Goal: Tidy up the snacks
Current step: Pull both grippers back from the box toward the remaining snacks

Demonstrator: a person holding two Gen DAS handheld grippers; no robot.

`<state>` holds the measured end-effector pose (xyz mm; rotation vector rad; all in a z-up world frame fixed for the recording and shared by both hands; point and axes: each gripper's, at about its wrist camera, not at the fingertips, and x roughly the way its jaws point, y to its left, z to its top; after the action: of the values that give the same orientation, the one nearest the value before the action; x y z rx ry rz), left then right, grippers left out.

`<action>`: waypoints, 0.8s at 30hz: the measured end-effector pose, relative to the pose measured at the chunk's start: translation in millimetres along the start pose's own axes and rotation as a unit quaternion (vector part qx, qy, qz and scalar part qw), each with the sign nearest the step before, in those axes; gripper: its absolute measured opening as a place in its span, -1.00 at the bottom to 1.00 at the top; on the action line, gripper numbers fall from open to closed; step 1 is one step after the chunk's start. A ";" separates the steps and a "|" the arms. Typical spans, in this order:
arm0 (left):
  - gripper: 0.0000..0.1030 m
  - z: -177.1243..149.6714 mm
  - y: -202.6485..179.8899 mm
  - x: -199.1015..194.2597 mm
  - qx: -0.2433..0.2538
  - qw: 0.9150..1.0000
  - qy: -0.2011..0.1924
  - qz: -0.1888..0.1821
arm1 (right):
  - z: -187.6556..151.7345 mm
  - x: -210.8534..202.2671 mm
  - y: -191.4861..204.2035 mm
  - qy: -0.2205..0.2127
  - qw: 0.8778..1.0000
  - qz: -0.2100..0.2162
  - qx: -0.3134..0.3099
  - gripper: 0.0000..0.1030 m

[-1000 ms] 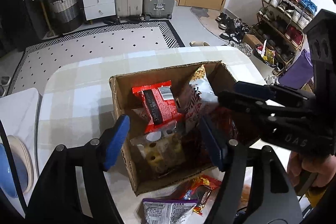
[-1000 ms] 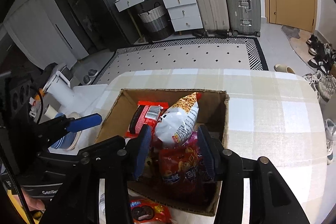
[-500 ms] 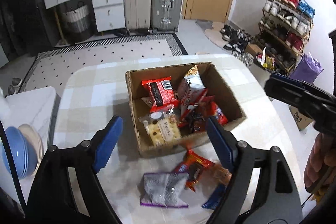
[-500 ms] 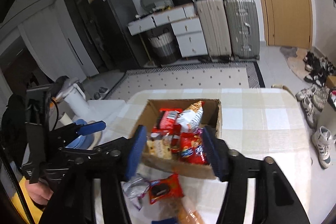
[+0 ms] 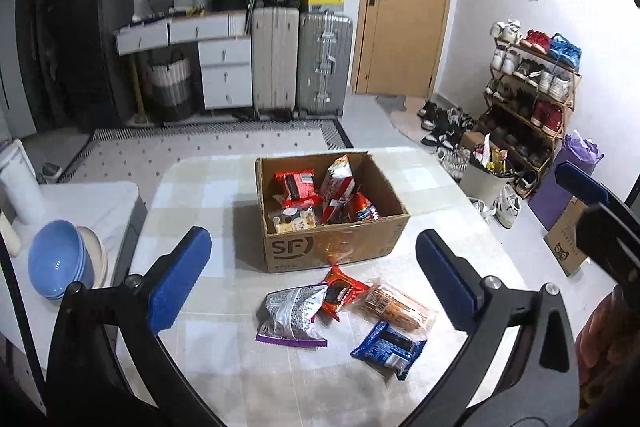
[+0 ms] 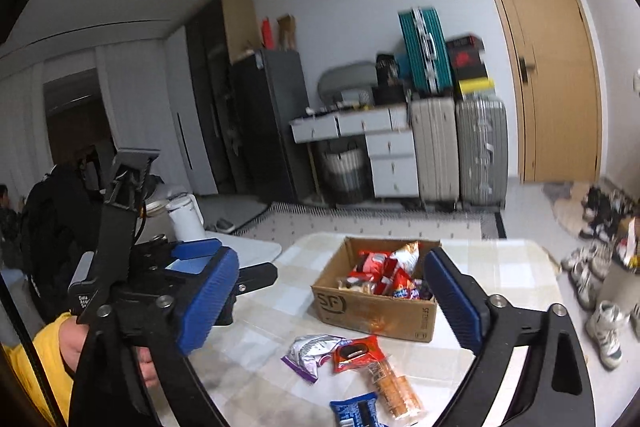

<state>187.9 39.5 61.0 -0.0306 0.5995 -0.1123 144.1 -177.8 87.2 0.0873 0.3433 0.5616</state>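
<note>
An open cardboard box [image 5: 336, 251] [image 6: 372, 311] stands mid-table with several snack packets inside. In front of it lie a silver-purple bag [image 5: 292, 315] [image 6: 312, 349], a red cookie packet [image 5: 340, 293] [image 6: 356, 353], an orange cracker pack [image 5: 396, 307] [image 6: 394, 387] and a blue packet [image 5: 390, 345] [image 6: 354, 411]. My left gripper [image 5: 312, 247] hovers back from the box over the loose packets, jaws opening, nothing between them. My right gripper [image 6: 332, 267] is also raised and drawn back, jaws opening and empty.
The table wears a checked cloth [image 5: 200, 195]. Stacked blue bowls [image 5: 60, 263] and a white kettle [image 6: 184, 215] sit on a low white stand at the left. Suitcases [image 5: 300, 67] and a shoe rack [image 5: 532, 95] line the far wall. A yellow-sleeved hand [image 6: 72, 347] holds the left gripper.
Both grippers have pulled back and upward from inside the box and spread their jaws wide. The loose packets in front of the box have come into full view.
</note>
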 end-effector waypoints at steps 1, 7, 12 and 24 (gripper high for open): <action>0.98 -3.4 -2.7 -9.2 0.002 1.000 -0.006 0.004 | -2.9 -8.8 6.0 -0.011 1.000 0.001 -0.009 0.96; 0.98 -28.1 -9.4 -46.7 0.000 1.000 -0.027 0.015 | -23.0 -38.4 28.8 -0.038 0.999 -0.011 -0.036 0.99; 0.98 -61.4 -9.9 -57.5 0.010 0.998 -0.048 0.039 | -53.9 -37.6 34.3 -0.018 0.999 -0.026 -0.040 0.99; 0.98 -147.6 -1.4 -50.8 -0.002 0.997 -0.038 0.064 | -120.6 -26.0 29.8 0.003 0.997 -0.055 -0.050 0.99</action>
<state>62.8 44.5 -32.2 0.0003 0.5232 0.0136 67.2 -168.0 -13.3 -0.0292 0.3238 0.4684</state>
